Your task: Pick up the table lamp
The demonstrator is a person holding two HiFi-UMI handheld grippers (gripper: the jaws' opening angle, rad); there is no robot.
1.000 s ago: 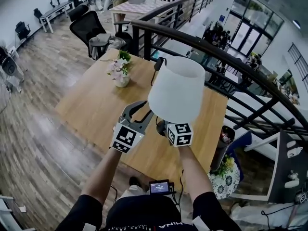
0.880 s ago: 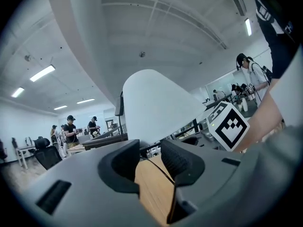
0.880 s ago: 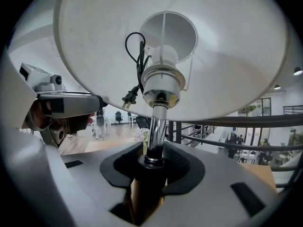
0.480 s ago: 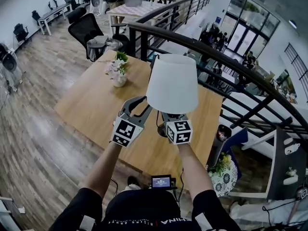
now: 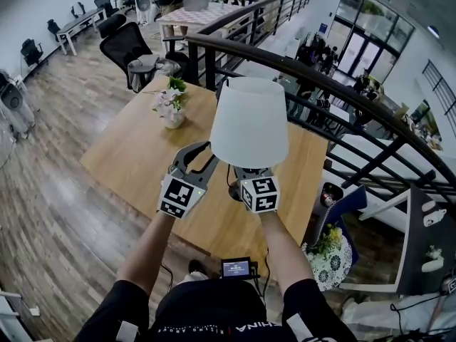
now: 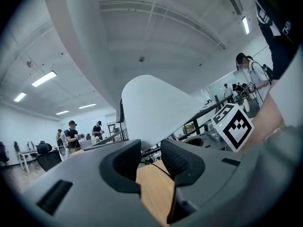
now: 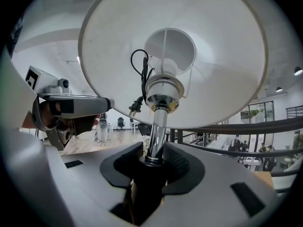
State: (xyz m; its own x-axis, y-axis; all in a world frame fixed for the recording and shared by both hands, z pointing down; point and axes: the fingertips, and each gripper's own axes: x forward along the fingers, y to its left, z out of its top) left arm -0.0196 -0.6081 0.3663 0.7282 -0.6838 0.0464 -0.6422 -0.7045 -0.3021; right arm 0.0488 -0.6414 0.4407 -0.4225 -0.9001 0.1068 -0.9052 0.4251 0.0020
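Observation:
The table lamp has a white shade and a chrome stem, with its black plug dangling under the shade. My right gripper is shut on the dark foot of the stem and holds the lamp upright above the wooden table. In the head view the shade hides that gripper's jaws; only its marker cube shows. My left gripper hangs open just left of the lamp, with nothing between its fingers. From the left gripper view the shade rises just beyond the jaws.
A small vase of flowers stands at the table's far left corner. A dark railing runs behind the table, with a drop to a lower floor beyond it. Black office chairs and people stand farther back.
Both grippers and the lamp have risen a little together and drifted slightly left in the head view. The grip on the lamp is unchanged.

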